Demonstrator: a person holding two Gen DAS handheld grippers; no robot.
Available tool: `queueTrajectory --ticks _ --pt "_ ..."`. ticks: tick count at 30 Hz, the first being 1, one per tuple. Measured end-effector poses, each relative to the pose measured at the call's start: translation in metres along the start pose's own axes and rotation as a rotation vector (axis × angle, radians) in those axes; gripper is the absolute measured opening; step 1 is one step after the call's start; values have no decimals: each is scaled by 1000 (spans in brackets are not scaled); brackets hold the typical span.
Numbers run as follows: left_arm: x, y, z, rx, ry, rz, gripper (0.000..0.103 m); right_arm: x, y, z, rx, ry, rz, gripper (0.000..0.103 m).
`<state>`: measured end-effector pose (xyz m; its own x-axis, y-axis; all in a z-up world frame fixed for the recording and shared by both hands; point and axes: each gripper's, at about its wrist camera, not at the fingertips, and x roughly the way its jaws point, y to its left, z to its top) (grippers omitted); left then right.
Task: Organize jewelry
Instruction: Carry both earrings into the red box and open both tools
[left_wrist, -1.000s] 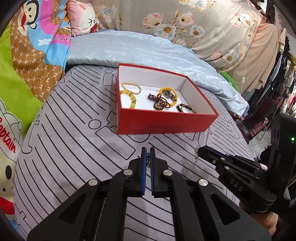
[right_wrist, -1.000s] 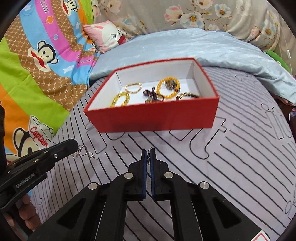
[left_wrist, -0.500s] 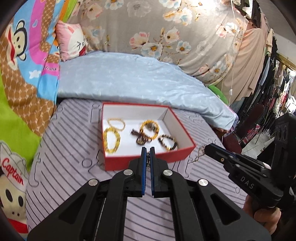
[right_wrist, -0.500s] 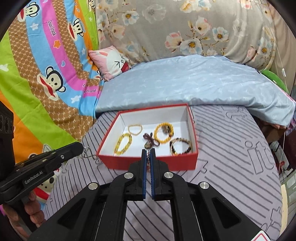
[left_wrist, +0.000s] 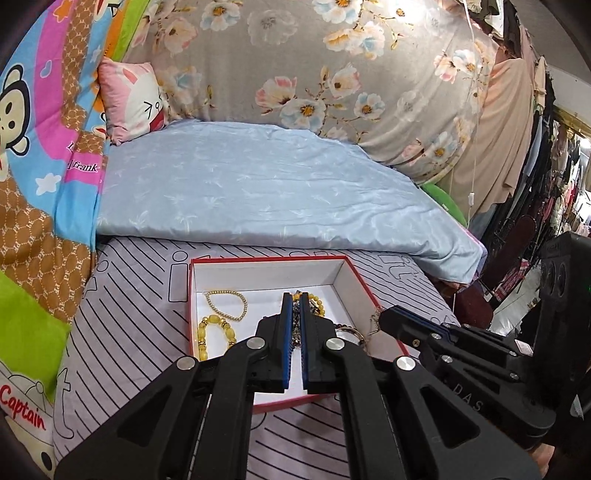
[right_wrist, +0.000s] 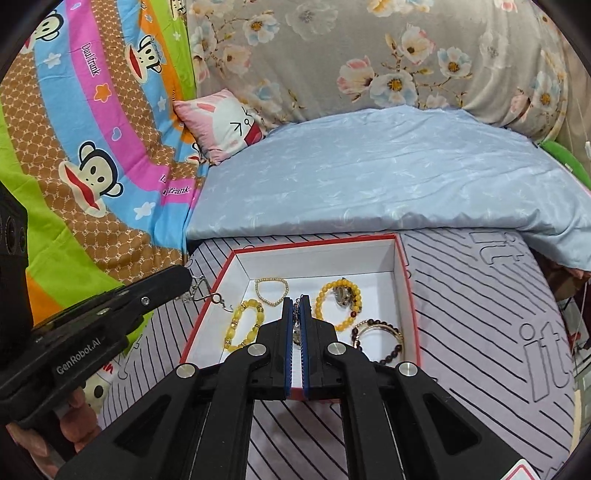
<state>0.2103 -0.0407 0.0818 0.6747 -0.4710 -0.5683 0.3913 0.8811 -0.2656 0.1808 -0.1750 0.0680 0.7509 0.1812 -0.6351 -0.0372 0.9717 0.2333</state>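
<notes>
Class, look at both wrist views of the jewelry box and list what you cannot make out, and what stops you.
- Left wrist view: the red box's near right contents are hidden behind the left gripper.
- Both views: the chain pinched by each gripper is too thin to show whether it is one piece.
- Right wrist view: the dark beaded bracelet's near edge is cut off by the right gripper.
- Right wrist view: the charm on the amber bracelet is too small to identify.

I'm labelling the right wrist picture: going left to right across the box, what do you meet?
Left gripper → silver chain → yellow chunky bracelet → right gripper → amber bead bracelet → dark bead bracelet → red box, right wall.
</notes>
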Motion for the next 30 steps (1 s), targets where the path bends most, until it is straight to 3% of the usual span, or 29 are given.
queueTrajectory --ticks 11,24,28,30 --pt "41 16 -11 -12 66 21 2 43 -1 -8 -3 67 -6 3" --pt "66 26 -20 -18 110 36 4 65 -4 -17 -9 100 -26 6" --pt "66 24 -21 -12 105 63 31 61 -4 -17 -9 87 -41 13" --pt "65 24 -21 -10 98 70 35 58 -4 -17 -8 80 -51 22"
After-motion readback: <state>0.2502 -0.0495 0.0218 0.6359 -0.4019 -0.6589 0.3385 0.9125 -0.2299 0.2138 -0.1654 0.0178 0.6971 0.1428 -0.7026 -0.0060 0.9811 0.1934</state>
